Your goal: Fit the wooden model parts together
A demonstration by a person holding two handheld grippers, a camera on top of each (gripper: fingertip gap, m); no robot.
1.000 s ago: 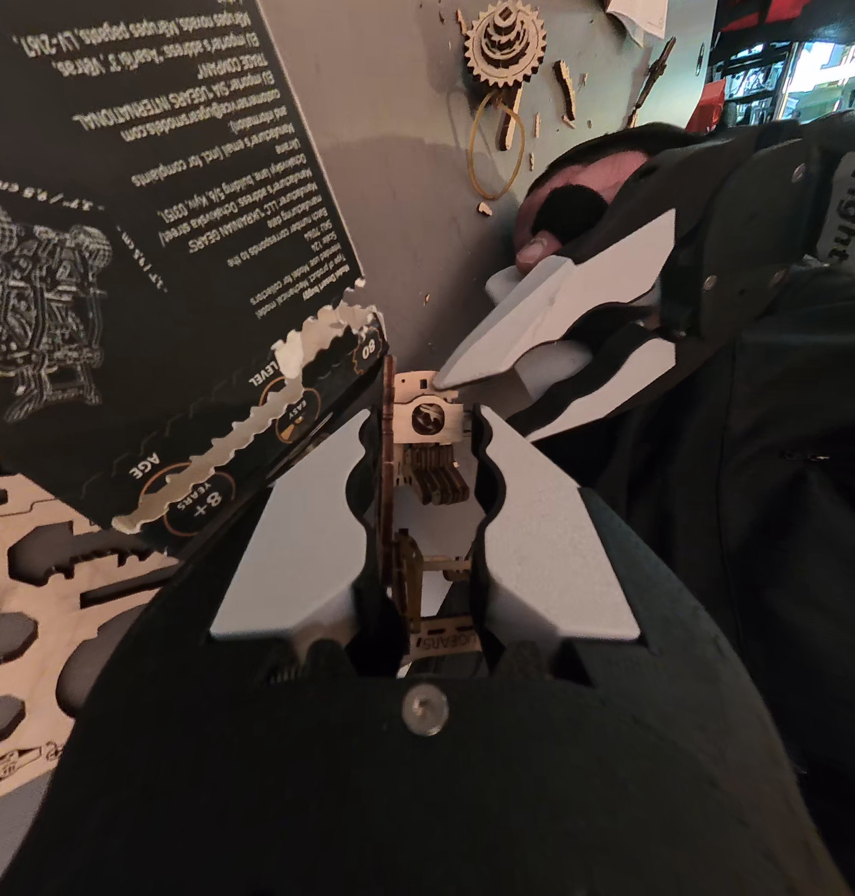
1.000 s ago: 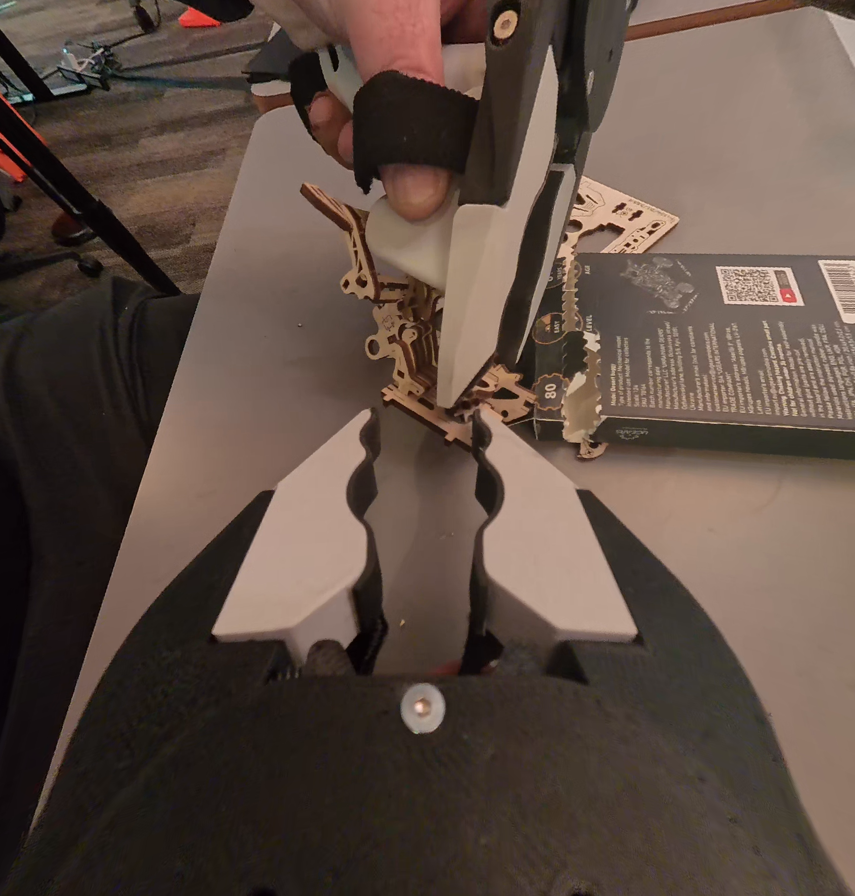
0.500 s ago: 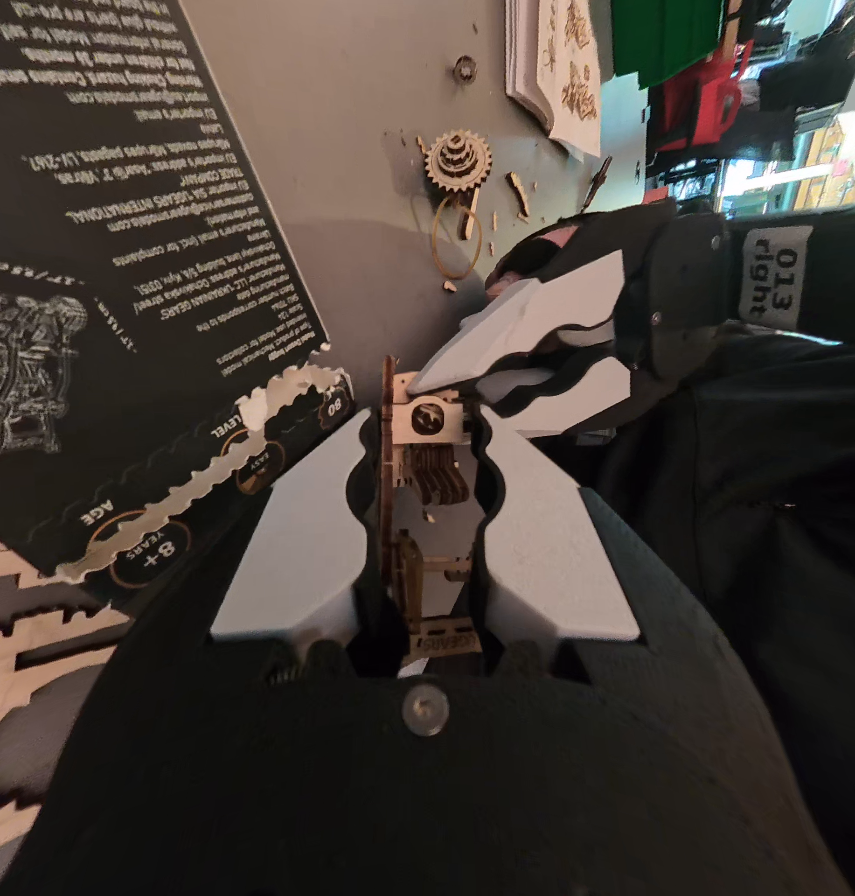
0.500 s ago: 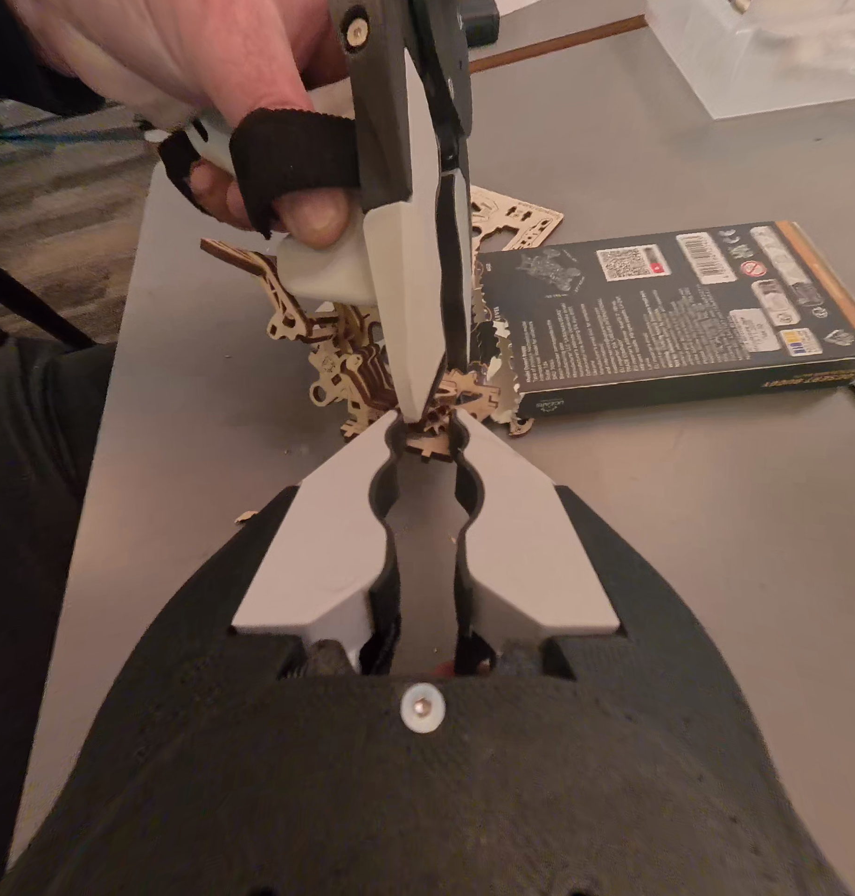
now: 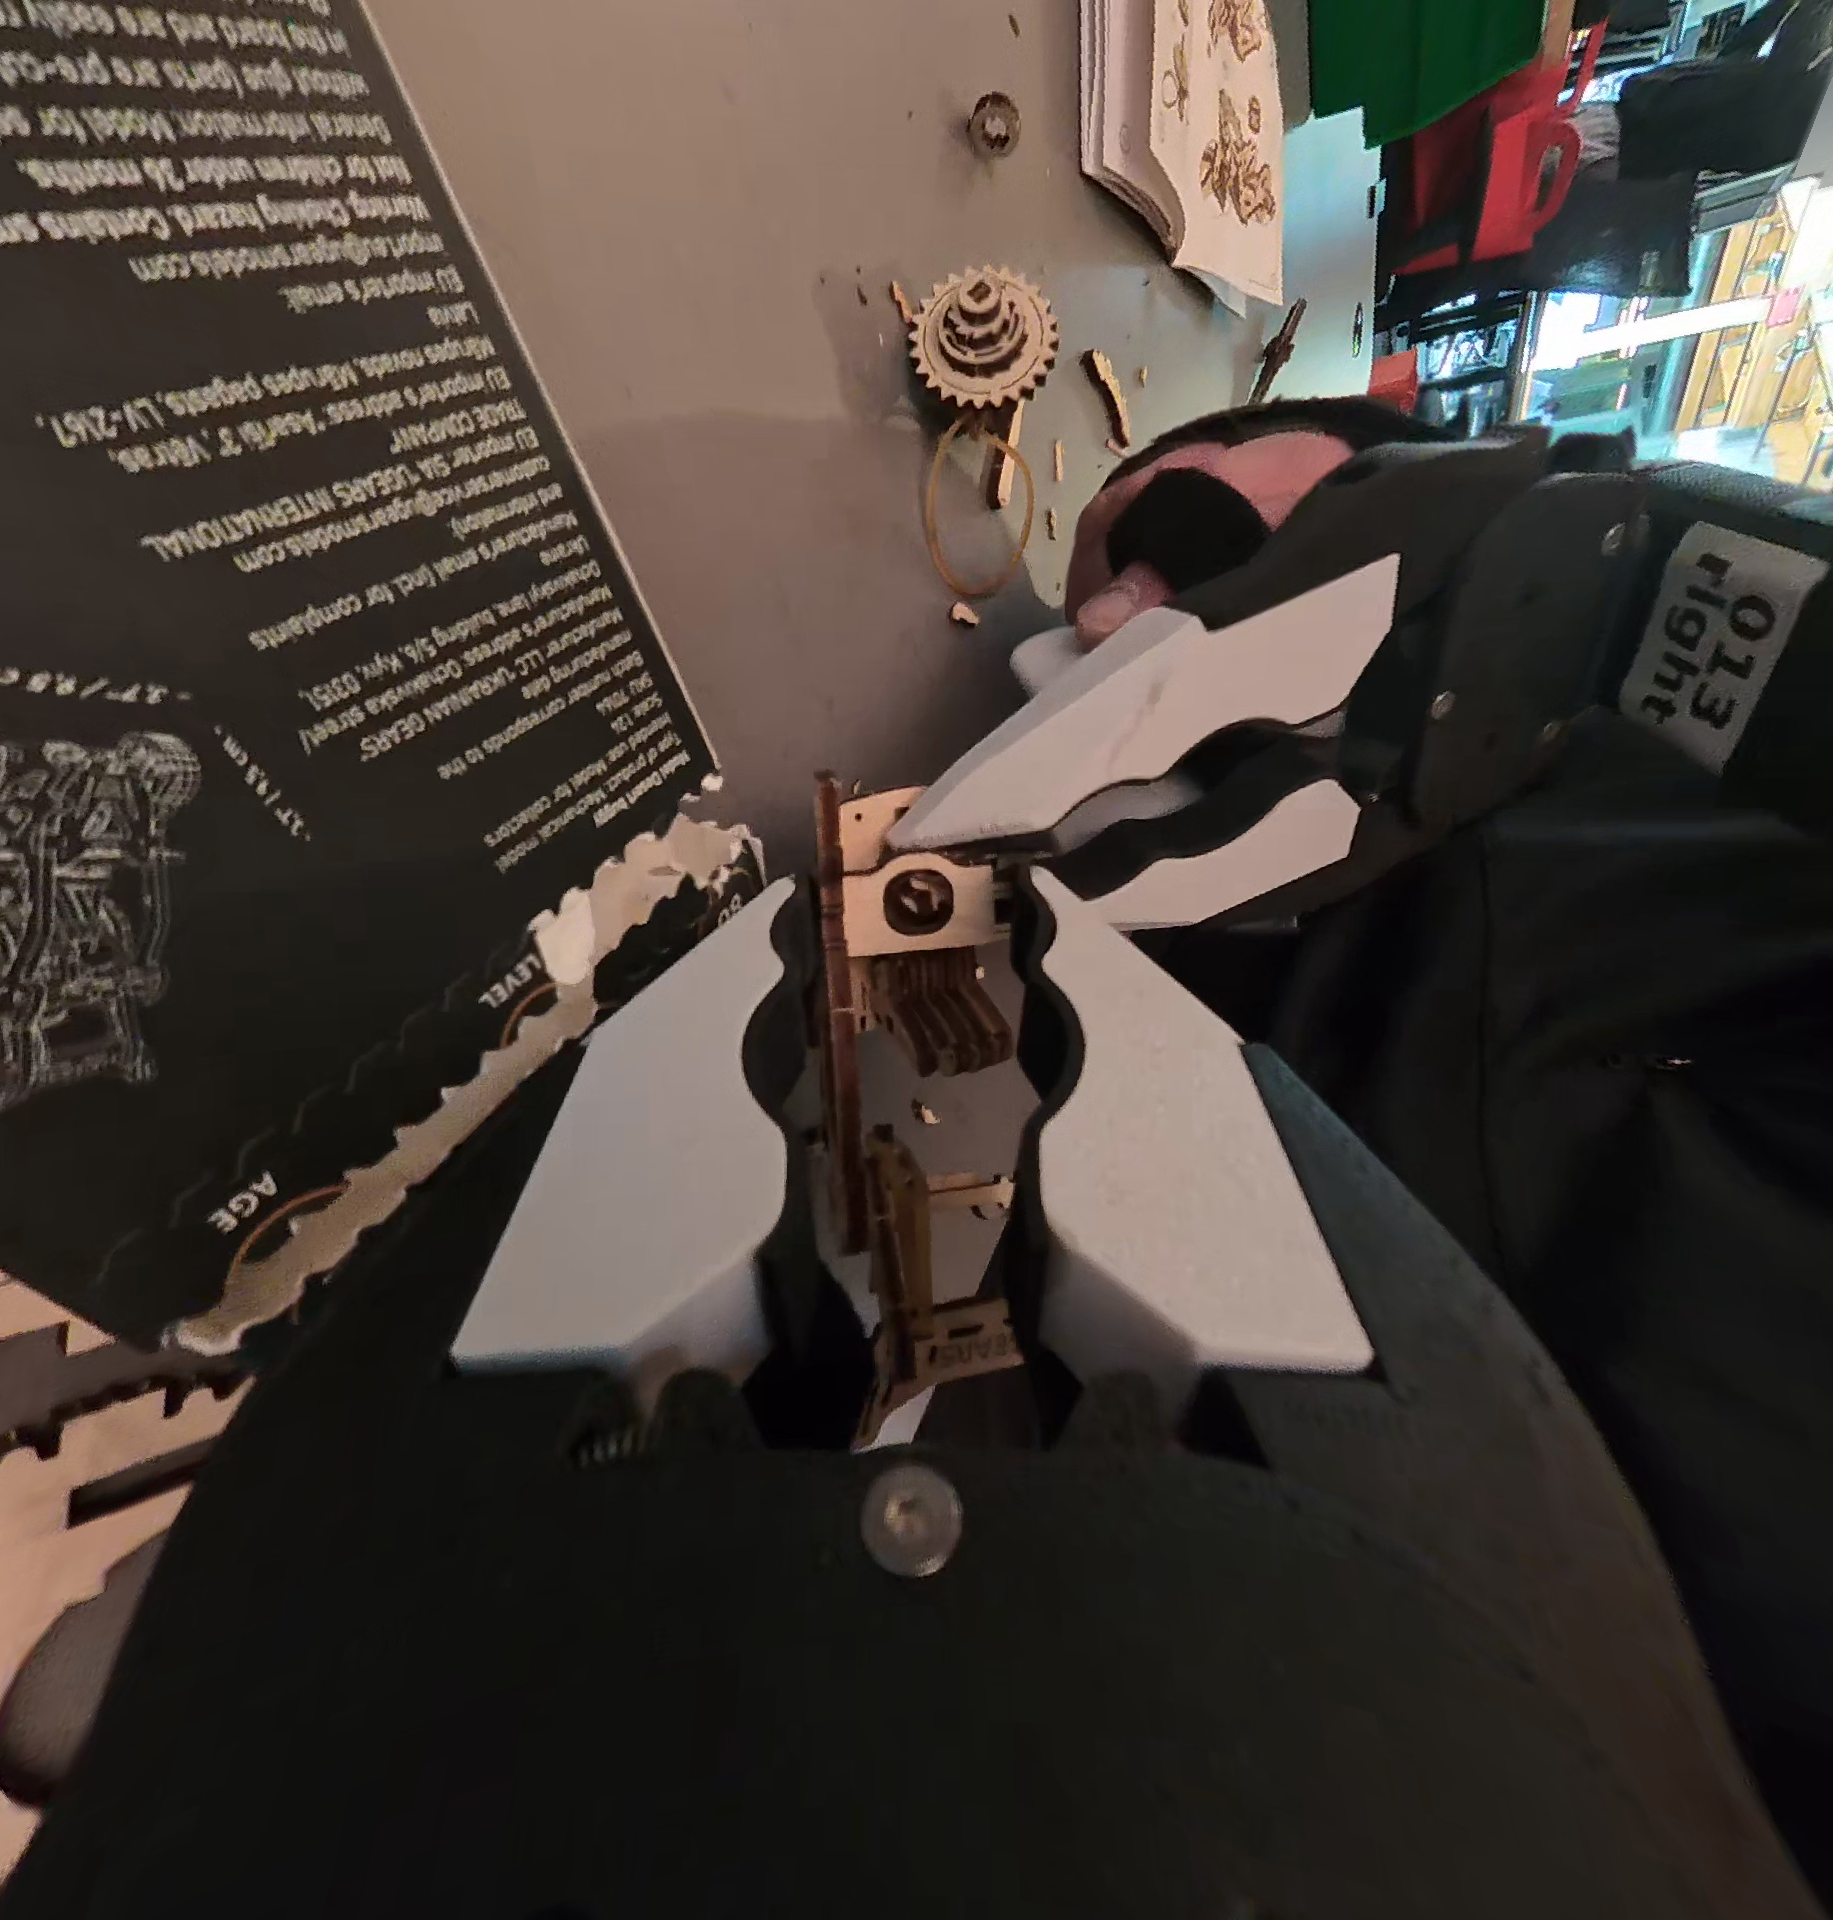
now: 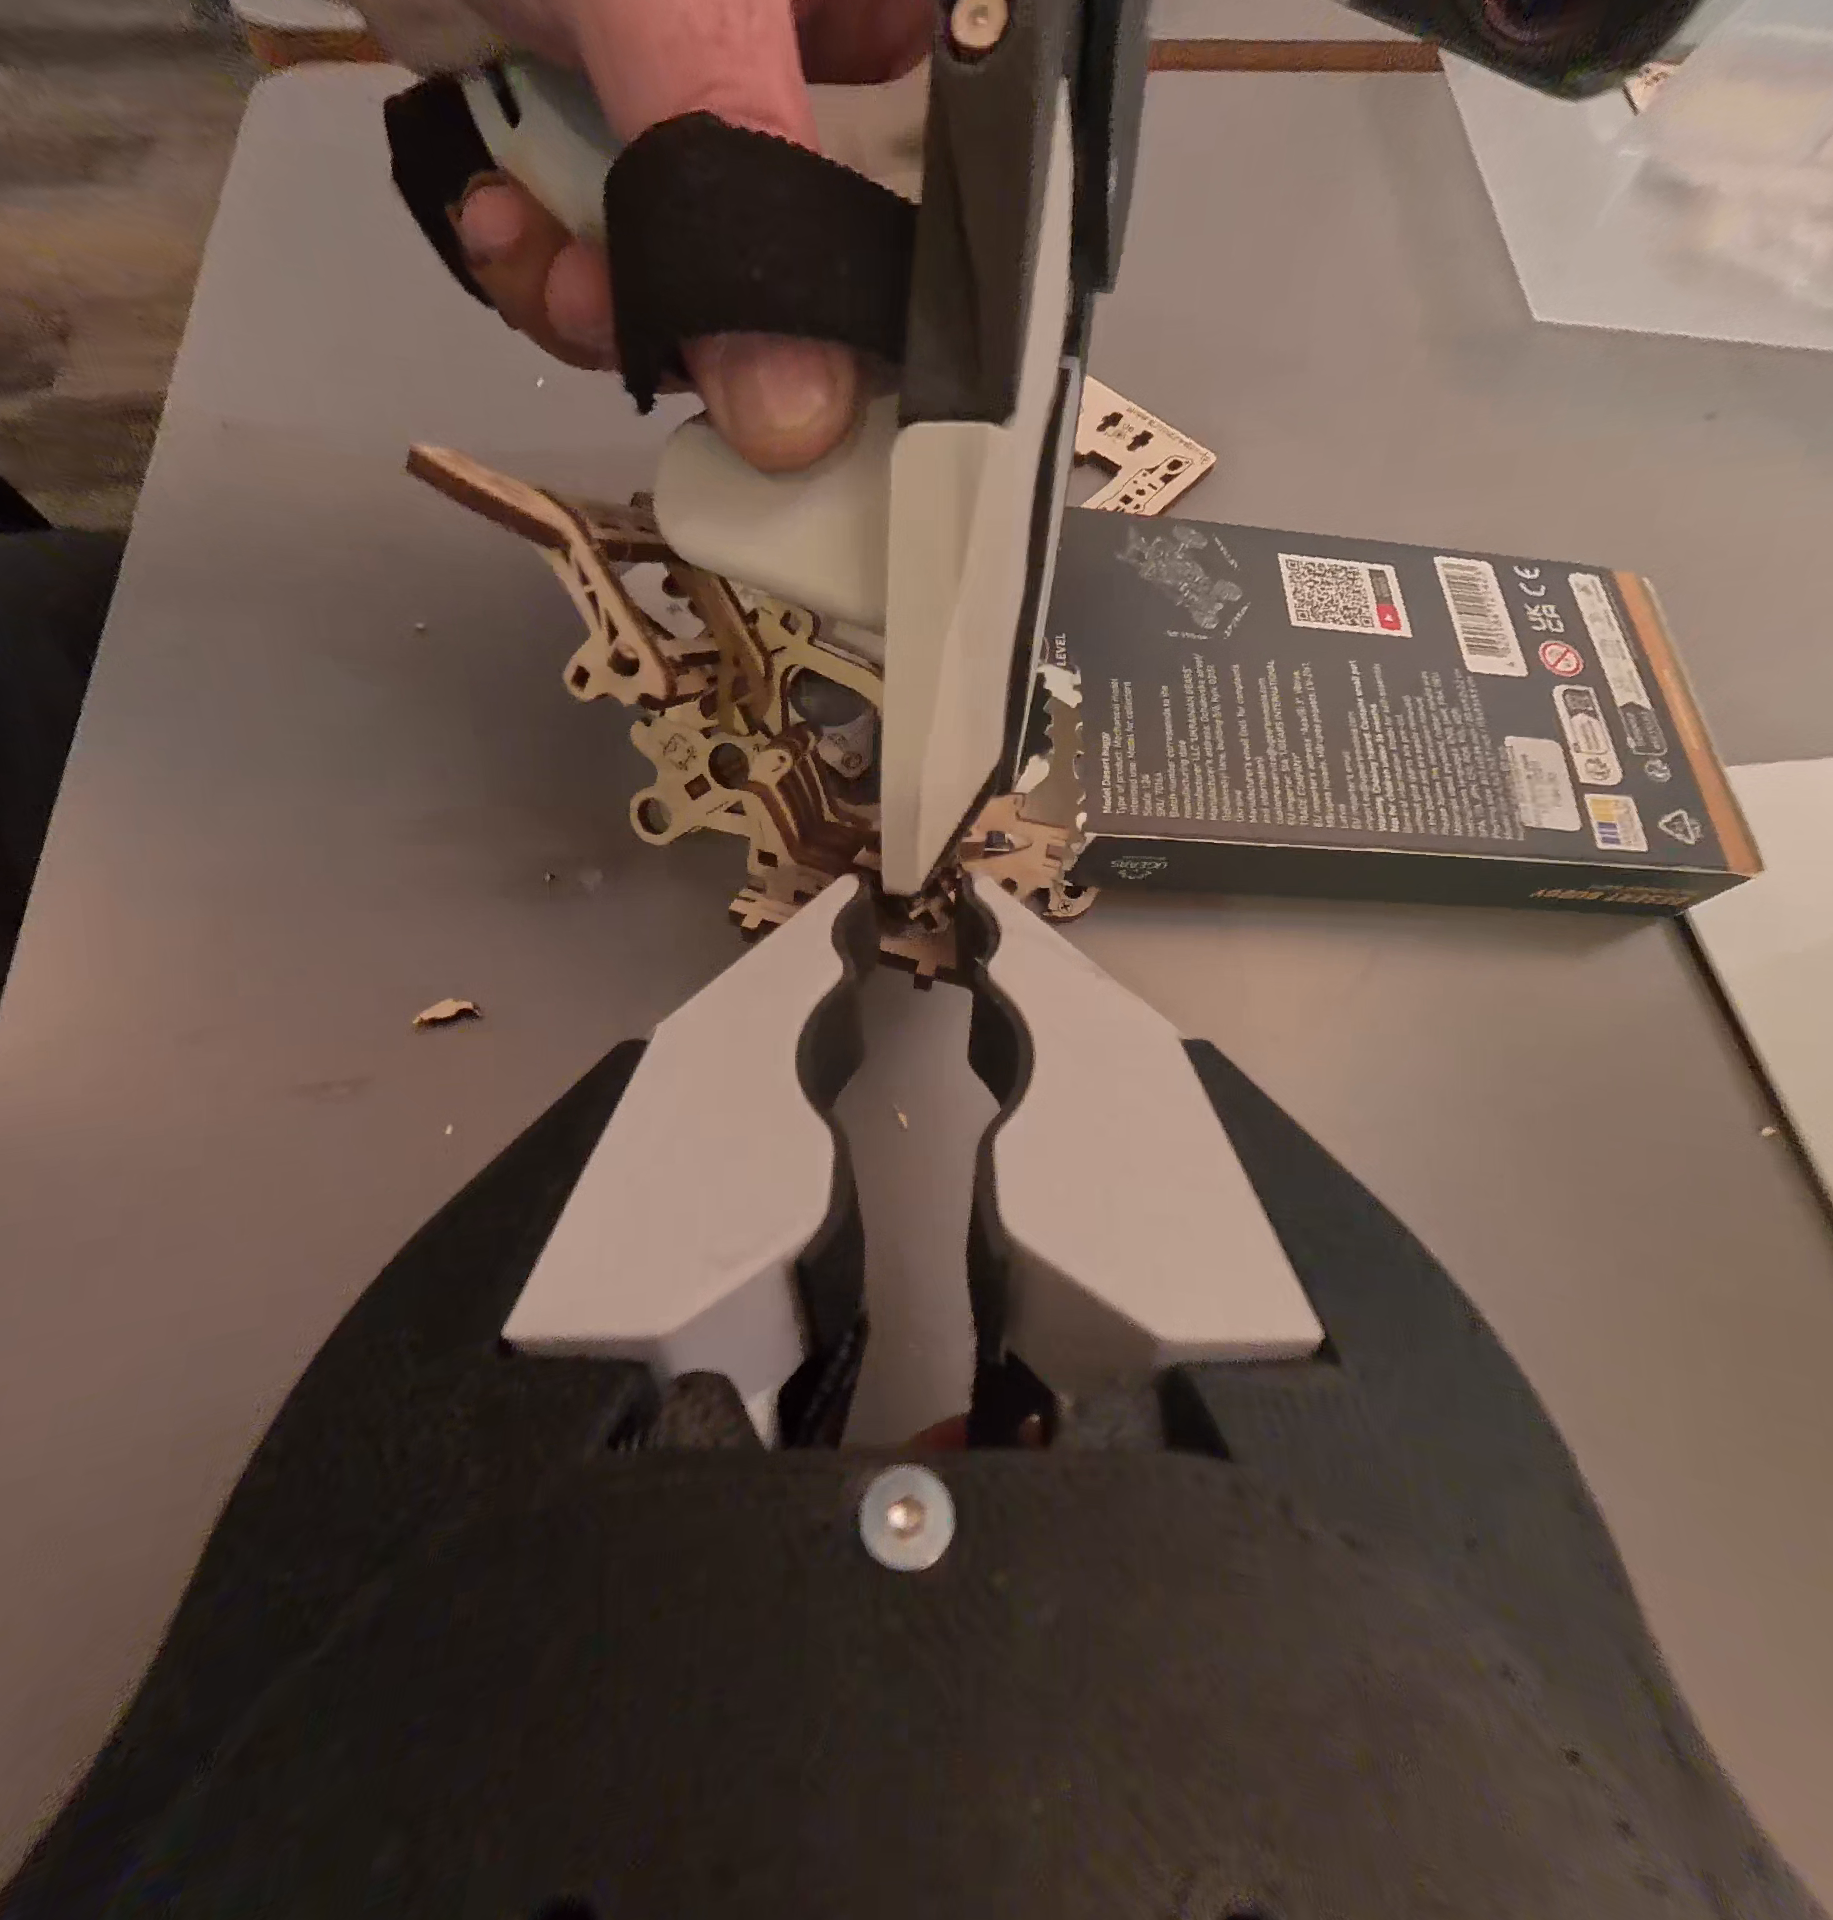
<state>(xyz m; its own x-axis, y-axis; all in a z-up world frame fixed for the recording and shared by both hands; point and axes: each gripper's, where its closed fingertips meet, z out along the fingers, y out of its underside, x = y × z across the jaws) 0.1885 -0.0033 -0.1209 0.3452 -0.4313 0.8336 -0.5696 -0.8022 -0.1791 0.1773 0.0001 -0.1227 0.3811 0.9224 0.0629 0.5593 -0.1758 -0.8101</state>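
L wrist view: my left tongs (image 5: 917,914) are clamped on the wooden model (image 5: 896,1049), which fills the gap between the two pale fingers (image 5: 642,1132). Its long axis runs straight out along the fingers, a dark flat side plate stands edge-on against the left one, and a pale block w/ a round hole sits at the far end. My right tongs (image 5: 979,847) come in from the right, tips at that far end, top tip lying on the model's end piece. The black box (image 5: 268,582) w/ torn flap is close on the left, so little room that side. On the grey table (image 5: 746,312) beyond lie a gear stack (image 5: 983,338), a rubber band (image 5: 979,509) and wood scraps.

R wrist view: my right tongs (image 6: 917,914) are pinched on a small notched tab at the model's (image 6: 746,748) near end; gap behind the tips is bare. The left tongs (image 6: 917,878) point straight down from above onto the same spot, a hand (image 6: 704,239) w/ black straps driving them. The model stretches away and left, one strut sticking up-left. The box (image 6: 1359,727) lies just right of it, touching or nearly, can't tell. Bare table left and near, w/ the table edge on the left.
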